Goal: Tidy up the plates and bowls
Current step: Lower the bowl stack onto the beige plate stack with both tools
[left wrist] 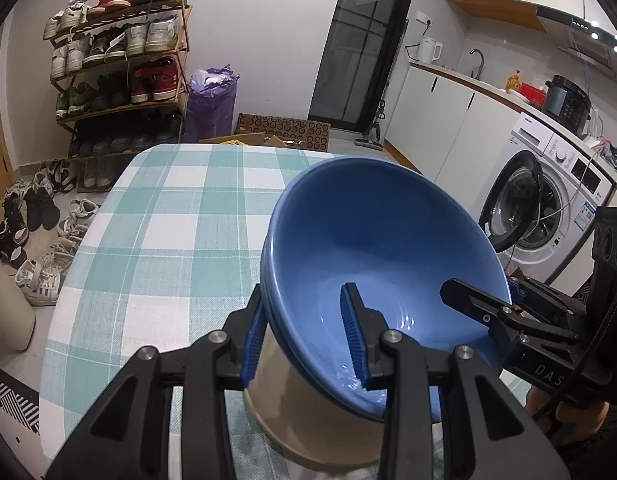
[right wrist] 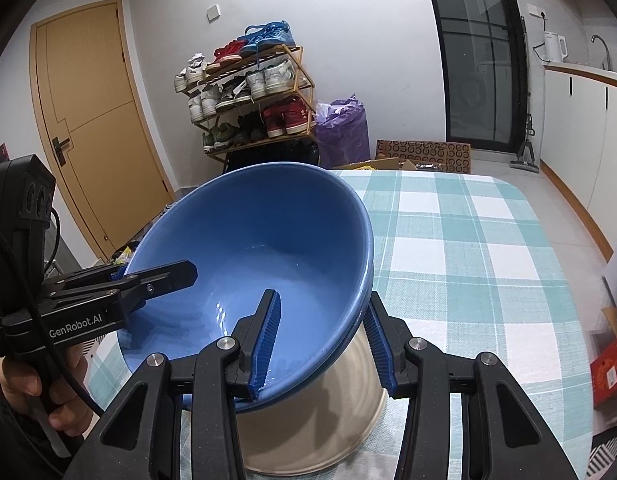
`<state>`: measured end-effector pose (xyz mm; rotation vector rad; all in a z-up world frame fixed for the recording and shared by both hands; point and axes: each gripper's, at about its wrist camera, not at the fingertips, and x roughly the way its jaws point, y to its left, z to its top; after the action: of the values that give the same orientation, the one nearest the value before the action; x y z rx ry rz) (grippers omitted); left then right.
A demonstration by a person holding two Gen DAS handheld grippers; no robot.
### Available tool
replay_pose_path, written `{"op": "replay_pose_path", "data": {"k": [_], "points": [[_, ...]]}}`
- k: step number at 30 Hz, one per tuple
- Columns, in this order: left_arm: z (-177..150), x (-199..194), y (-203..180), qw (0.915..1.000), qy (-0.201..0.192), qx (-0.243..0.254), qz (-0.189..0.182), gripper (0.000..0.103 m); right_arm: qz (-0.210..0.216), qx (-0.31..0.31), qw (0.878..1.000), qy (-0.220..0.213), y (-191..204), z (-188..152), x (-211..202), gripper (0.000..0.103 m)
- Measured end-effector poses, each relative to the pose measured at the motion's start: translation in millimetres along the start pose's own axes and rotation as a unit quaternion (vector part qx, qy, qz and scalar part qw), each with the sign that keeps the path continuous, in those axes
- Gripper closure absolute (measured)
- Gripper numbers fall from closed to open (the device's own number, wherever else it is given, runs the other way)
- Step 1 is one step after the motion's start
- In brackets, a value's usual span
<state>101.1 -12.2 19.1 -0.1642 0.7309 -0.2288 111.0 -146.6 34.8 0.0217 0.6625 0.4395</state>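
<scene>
A large bowl (left wrist: pixel 372 240), blue inside and cream outside, is held over the teal-checked tablecloth (left wrist: pixel 168 220), tilted away from me. Its rim looks doubled, as if two bowls were nested. My left gripper (left wrist: pixel 304 304) is shut on the bowl's left rim, one blue pad inside and one outside. My right gripper (right wrist: pixel 322 300) is shut on the opposite rim of the bowl (right wrist: pixel 260 240) in the same way. Each wrist view shows the other gripper clamped across the bowl: the right gripper (left wrist: pixel 484 292) and the left gripper (right wrist: pixel 156 270). I cannot tell whether the cream base touches the cloth.
Beyond the table's far edge lie cardboard boxes (left wrist: pixel 284 132), a purple bag (left wrist: pixel 210 100) and a shoe rack (left wrist: pixel 120 64), with loose shoes (left wrist: pixel 40 216) on the floor. A washing machine (left wrist: pixel 548 200) with its door ajar stands to the right. A hand (right wrist: pixel 32 384) grips the left tool.
</scene>
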Motion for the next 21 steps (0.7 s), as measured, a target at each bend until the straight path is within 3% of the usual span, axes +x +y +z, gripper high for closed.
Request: {"op": "replay_pose_path", "data": {"k": [21], "points": [[-14, 16, 8, 0.9997, 0.023, -0.007, 0.003, 0.068, 0.001, 0.004, 1.0, 0.023, -2, -12, 24, 0.059]]}}
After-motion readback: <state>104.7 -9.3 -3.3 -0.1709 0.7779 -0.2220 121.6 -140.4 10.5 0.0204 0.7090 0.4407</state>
